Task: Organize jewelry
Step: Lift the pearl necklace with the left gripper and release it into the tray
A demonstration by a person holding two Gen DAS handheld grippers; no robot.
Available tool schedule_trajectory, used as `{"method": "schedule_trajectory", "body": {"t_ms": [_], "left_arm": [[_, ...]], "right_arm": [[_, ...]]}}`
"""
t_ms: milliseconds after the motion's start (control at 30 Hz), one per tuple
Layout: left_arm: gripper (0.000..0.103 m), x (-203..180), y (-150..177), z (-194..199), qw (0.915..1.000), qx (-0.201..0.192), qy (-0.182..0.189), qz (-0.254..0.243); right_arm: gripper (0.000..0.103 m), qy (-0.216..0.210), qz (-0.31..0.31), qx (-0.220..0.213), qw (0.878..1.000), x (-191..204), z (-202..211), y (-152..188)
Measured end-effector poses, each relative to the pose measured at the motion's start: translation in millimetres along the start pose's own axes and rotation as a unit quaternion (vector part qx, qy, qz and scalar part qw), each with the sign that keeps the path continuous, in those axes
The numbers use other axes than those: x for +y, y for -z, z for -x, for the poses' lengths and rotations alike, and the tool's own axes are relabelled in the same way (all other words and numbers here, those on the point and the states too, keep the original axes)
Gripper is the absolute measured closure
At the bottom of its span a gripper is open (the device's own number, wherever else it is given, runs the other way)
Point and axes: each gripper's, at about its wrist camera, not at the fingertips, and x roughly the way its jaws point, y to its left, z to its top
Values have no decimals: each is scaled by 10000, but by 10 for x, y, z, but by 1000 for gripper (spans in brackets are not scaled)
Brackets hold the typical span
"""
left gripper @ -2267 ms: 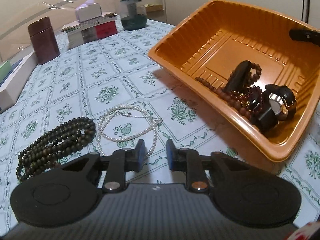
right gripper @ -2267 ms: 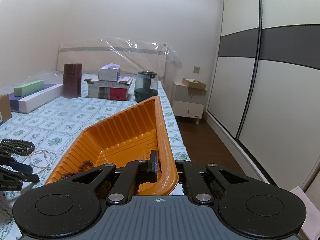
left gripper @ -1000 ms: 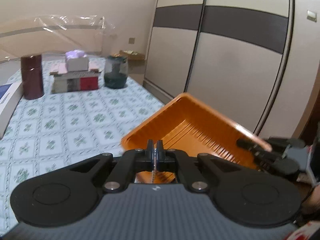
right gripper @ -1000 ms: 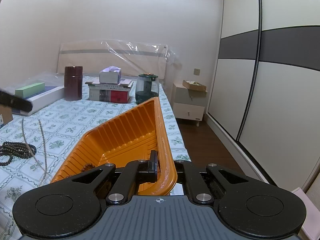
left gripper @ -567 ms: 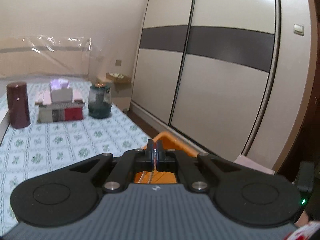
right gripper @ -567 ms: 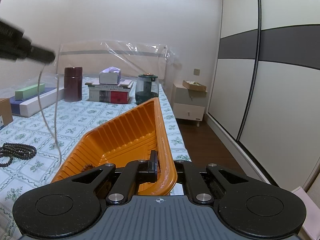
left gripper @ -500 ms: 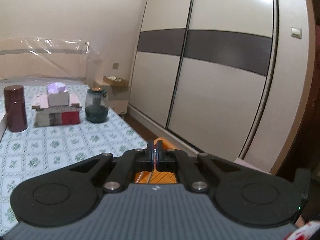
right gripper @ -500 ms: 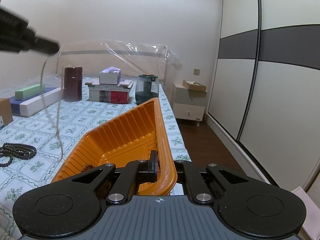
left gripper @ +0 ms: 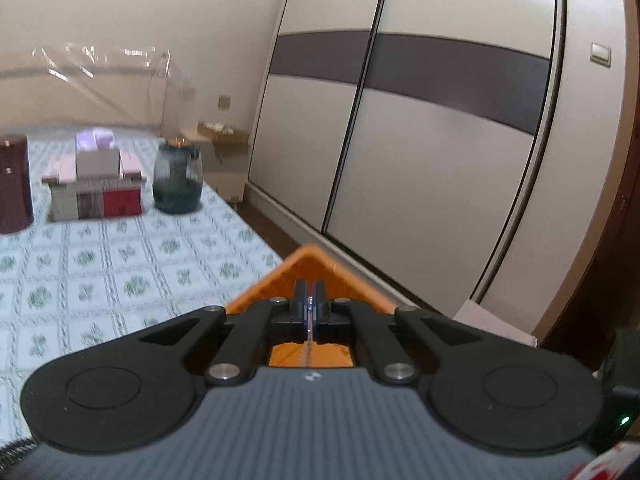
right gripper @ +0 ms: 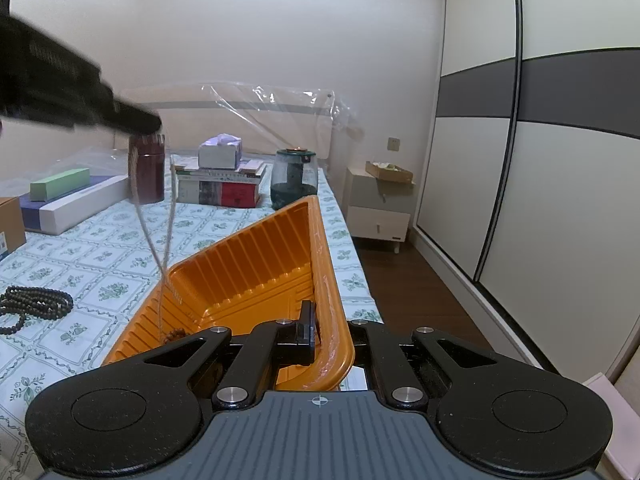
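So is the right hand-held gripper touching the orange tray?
Touching: the right wrist view shows the right hand-held gripper clamped on the orange tray rim.

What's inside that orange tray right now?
The orange tray shows a bare ribbed floor, some brown beads near its low end, and the pale necklace dangling into it from the left gripper. The right gripper hides the near part.

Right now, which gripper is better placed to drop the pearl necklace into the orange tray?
Left. The left gripper already pinches the pearl necklace, which dangles over the orange tray. The right gripper is clamped on the tray's rim, tilting it.
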Motion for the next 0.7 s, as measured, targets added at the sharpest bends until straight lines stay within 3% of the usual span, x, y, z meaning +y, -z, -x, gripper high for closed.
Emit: {"method": "schedule_trajectory", "body": {"t_ms": [367, 633, 700], "left_arm": [[102, 51, 163, -318, 9992, 368, -137, 4], [85, 109, 169, -268, 9991, 336, -228, 95], [85, 145, 173, -221, 9990, 322, -295, 132]], "right_arm": [[97, 6, 7, 14, 10000, -14, -22, 8], [97, 12, 15, 27, 10000, -10, -32, 9], [97, 15, 4, 23, 10000, -8, -36, 9]]}}
